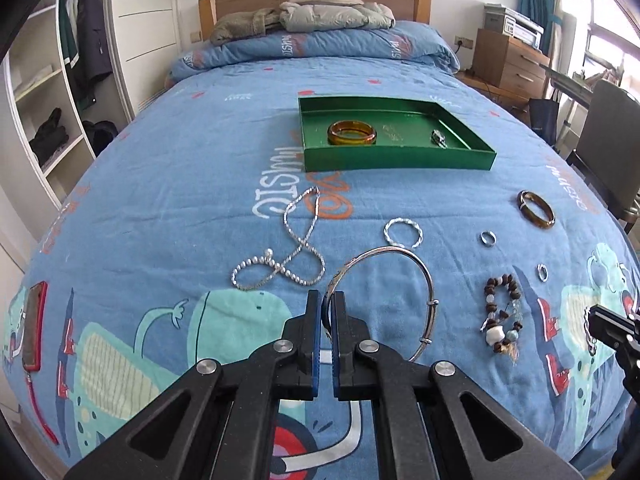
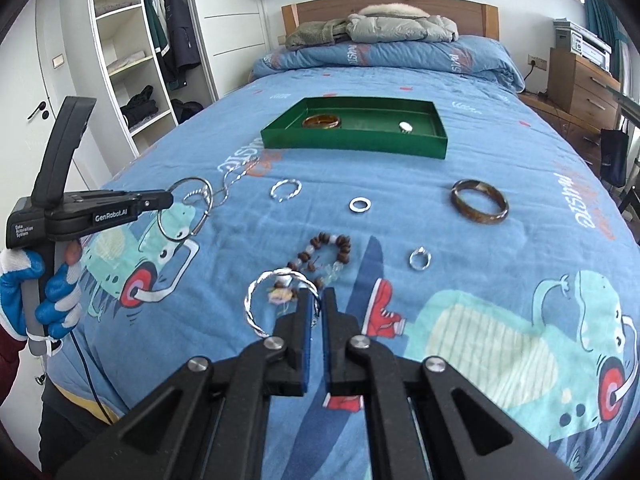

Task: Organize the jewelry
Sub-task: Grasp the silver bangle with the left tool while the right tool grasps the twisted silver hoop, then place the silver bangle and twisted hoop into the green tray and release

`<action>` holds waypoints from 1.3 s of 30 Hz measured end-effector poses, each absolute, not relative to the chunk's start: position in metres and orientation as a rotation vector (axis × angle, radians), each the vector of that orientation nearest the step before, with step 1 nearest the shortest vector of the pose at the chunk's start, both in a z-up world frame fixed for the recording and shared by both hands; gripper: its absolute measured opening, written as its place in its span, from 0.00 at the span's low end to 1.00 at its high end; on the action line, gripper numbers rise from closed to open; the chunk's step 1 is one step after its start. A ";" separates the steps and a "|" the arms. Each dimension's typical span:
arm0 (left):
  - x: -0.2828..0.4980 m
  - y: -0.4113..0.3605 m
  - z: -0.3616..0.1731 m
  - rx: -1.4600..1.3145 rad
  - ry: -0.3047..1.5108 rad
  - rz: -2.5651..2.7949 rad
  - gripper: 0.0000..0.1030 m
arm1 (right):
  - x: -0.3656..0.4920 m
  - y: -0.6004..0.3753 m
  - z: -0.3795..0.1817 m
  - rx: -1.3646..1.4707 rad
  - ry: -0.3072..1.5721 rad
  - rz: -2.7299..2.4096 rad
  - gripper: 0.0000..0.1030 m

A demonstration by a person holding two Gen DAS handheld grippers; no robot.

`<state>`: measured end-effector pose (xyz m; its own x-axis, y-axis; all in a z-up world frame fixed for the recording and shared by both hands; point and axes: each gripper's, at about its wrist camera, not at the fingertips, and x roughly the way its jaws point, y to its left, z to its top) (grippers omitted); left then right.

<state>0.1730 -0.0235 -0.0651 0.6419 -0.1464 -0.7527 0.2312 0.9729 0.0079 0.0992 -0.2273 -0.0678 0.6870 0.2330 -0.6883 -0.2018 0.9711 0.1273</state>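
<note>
The left gripper (image 1: 327, 300), low in the middle, pinches a thin silver bangle (image 1: 404, 276). The right gripper (image 2: 316, 300) pinches a twisted silver bracelet (image 2: 264, 300). The green tray (image 1: 396, 156) sits above, holding an amber bangle (image 1: 352, 133).

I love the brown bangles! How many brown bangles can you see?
2. One amber-brown bangle lies inside the green tray. A darker brown bangle lies on the bedspread, outside the tray. None seems hidden.

Left gripper (image 1: 327, 300) pinching silver bangle (image 1: 416, 264) above bedspread (image 1: 160, 200).
</note>
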 end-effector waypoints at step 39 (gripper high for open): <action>0.455 -0.192 -0.111 0.211 0.926 -0.291 0.09 | 0.483 -0.309 -0.109 0.034 0.893 0.048 0.20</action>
<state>0.4550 -0.1925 -0.1114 0.5660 -0.1560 -0.8095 0.3356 0.9405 0.0535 0.4830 -0.3088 -0.1089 0.6258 0.0564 -0.7780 -0.0277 0.9984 0.0501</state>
